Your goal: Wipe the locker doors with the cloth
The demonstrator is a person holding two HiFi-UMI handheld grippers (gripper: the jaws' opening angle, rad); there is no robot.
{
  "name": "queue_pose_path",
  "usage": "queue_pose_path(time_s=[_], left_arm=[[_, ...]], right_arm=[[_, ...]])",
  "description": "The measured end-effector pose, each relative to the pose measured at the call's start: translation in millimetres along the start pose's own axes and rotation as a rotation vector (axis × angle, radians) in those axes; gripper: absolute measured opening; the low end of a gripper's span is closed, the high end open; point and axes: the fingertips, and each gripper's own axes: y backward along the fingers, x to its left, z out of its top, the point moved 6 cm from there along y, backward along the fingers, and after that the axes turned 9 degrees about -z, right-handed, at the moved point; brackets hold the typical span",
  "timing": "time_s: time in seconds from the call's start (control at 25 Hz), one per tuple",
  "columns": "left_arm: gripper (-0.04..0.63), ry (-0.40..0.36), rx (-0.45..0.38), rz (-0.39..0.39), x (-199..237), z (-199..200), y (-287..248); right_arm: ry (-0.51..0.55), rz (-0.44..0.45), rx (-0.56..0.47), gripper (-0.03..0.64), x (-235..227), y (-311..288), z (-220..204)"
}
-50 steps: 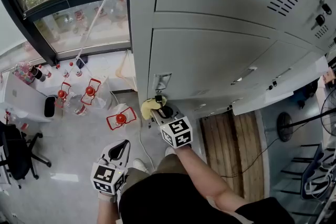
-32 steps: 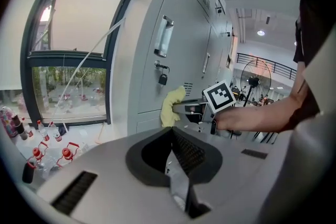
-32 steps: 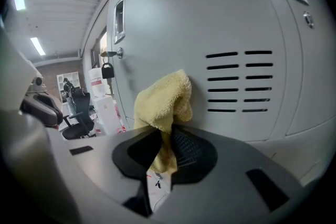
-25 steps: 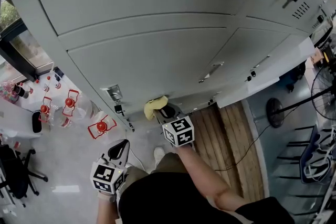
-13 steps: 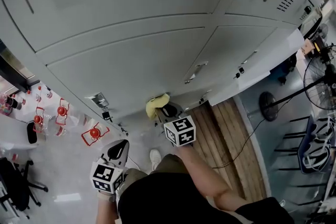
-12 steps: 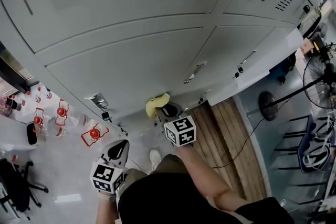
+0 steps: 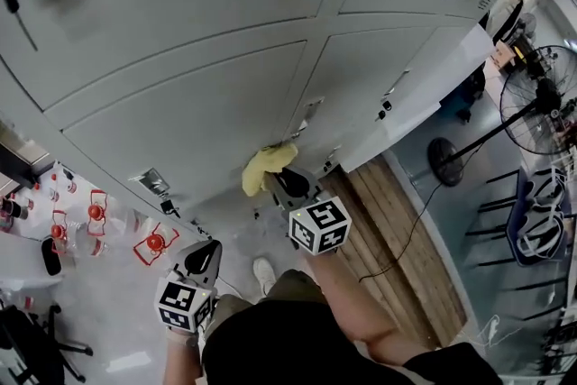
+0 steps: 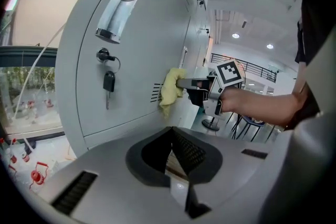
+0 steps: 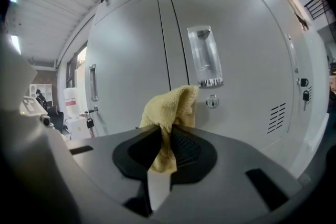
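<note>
One yellow cloth (image 7: 263,163) is clamped in the right tongs (image 7: 278,177). A tuft stands up above them and a tail hangs down between them. The cloth is pressed against a grey locker door (image 9: 247,60), just below and left of that door's recessed handle (image 9: 205,57), with the round lock (image 9: 212,102) just right of it. The right gripper view shows two doors side by side, each with one handle. The left tongs (image 7: 207,252) are closed together with nothing in them, held low by the person's hip, well apart from the lockers. From the left gripper view, one key (image 8: 108,81) hangs in a door lock left of the cloth. One standing fan (image 7: 541,95) is right of the lockers.
</note>
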Motion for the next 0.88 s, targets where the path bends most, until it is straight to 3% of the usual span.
queue_pose_path(time_s=[0.4, 0.72, 0.88], left_arm=[[0.009, -0.049, -0.032, -0.136, -16, 23, -10], [0.01, -0.111, -0.118, -0.225, -28, 39, -14], [0.011, -0.12, -0.123, -0.248, -33, 46, -13]], right_arm=[[-0.027, -0.046, -0.108, 0.063, 1, 70, 28], [-0.038, -0.108, -0.148, 0.064, 4, 124, 15], [-0.039, -0.138, -0.144, 0.064, 6, 144, 7]])
